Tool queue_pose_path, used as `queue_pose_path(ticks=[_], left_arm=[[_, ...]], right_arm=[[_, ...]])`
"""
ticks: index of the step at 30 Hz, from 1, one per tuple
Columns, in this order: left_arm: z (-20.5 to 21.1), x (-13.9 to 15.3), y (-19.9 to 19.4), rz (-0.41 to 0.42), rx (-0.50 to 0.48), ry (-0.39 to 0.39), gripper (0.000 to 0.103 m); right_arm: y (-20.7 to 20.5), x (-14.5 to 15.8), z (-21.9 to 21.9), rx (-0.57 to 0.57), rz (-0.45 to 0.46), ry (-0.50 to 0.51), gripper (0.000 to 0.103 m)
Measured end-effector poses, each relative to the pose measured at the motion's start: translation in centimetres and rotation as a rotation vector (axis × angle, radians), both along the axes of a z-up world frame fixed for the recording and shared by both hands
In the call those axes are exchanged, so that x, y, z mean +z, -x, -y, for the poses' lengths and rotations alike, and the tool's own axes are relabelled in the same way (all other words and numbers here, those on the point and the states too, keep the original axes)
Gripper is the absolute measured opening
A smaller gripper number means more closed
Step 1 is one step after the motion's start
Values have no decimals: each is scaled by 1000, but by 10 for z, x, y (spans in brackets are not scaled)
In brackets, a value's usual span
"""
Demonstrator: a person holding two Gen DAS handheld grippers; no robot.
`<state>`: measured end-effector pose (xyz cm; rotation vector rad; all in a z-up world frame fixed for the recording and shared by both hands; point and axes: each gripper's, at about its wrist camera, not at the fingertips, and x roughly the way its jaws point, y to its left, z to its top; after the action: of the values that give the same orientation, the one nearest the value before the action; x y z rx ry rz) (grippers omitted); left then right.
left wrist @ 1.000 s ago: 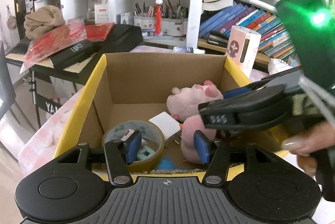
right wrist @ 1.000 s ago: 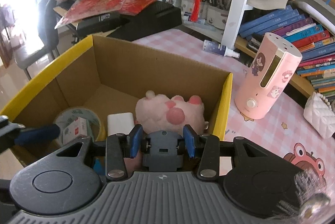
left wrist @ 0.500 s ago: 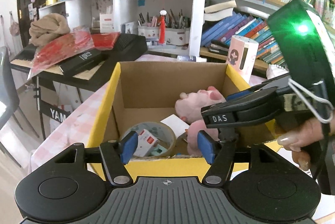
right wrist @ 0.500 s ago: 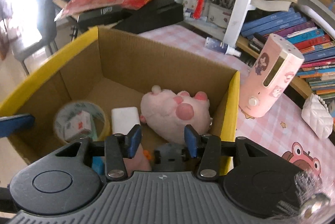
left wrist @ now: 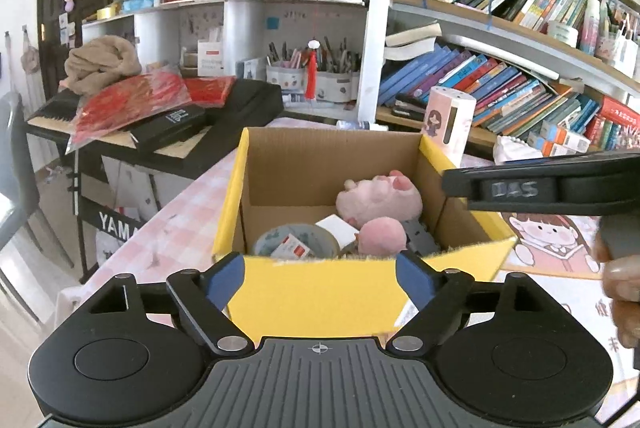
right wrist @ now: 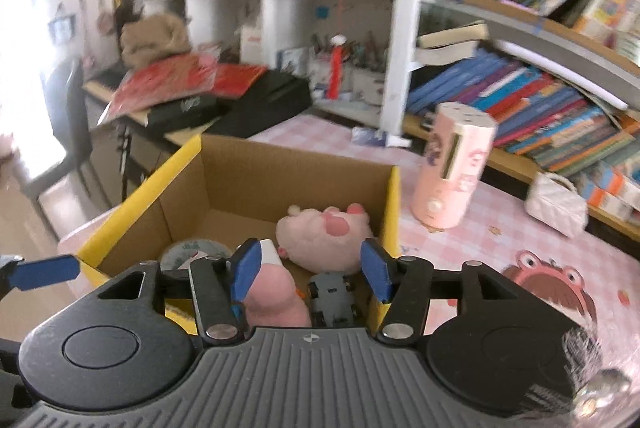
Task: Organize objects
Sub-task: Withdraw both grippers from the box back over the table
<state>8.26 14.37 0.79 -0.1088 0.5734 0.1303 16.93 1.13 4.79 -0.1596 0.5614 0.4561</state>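
A cardboard box with yellow outer walls [left wrist: 232,187] [right wrist: 176,167] stands on the pink checked table. Inside it lie a pink plush toy [left wrist: 380,195] [right wrist: 324,228], a second pink plush piece [left wrist: 382,236] [right wrist: 276,292], a tape roll [left wrist: 296,244] [right wrist: 192,252], a white block [left wrist: 336,228] and a grey toy car [right wrist: 332,298] [left wrist: 420,240]. My left gripper [left wrist: 318,268] is in front of the box's near wall, its jaws opening with nothing between them. My right gripper [right wrist: 310,260] hovers above the car, jaws opening, clear of it.
A pink cylindrical appliance [right wrist: 452,171] [left wrist: 448,119] and a white quilted purse [right wrist: 556,203] stand on the table right of the box. A black keyboard piled with red packets [left wrist: 160,115] sits to the left. Bookshelves [left wrist: 500,83] rise behind.
The right gripper let go of the grey toy car, which now lies in the box. Both grippers drew back and up from the box, and their jaws widened.
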Motion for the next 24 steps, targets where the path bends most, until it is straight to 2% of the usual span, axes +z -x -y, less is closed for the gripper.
queue_pose_path(ticks=[10,17,24], left_arm=[[-4,0,36,-15,24,16,89],[3,-4,53,-37,38,3,93],[14,-15,64,-90,14,11,94]], right_arm=[[63,-5,38,-160,47,-6,72],[95,-18,54,-236,24,-14,76],[128,-40,66,-303,-24,14,85]])
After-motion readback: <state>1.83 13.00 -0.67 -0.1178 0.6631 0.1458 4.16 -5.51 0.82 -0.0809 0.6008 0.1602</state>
